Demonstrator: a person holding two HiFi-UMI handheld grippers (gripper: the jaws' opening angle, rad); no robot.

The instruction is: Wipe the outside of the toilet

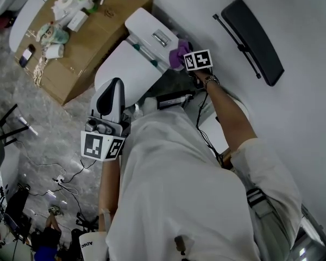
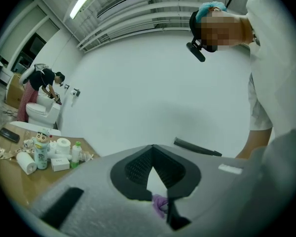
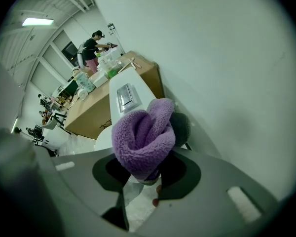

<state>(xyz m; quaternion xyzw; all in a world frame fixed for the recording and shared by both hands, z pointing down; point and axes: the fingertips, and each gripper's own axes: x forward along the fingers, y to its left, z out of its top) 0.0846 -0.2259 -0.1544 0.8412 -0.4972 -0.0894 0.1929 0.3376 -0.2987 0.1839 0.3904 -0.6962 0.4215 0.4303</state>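
The white toilet [image 1: 131,64] stands with its lid down, its tank [image 1: 152,30] against the wall. My right gripper [image 1: 186,56] is at the tank's right end, shut on a bunched purple cloth [image 1: 179,53]. In the right gripper view the cloth [image 3: 143,135] bulges out of the gripper [image 3: 149,154], and the tank top with its flush button [image 3: 126,97] lies just beyond. My left gripper [image 1: 113,87] is held over the front of the toilet lid, pointing up toward the wall; its pads [image 2: 138,167] meet at the tips with nothing between them.
A cardboard box [image 1: 92,48] left of the toilet carries bottles, a tissue roll [image 1: 65,0] and small items. A black pad [image 1: 252,39] hangs on the wall at the right. Cables [image 1: 65,175] trail over the floor. Far off, another person [image 2: 39,85] bends over a second toilet [image 2: 42,113].
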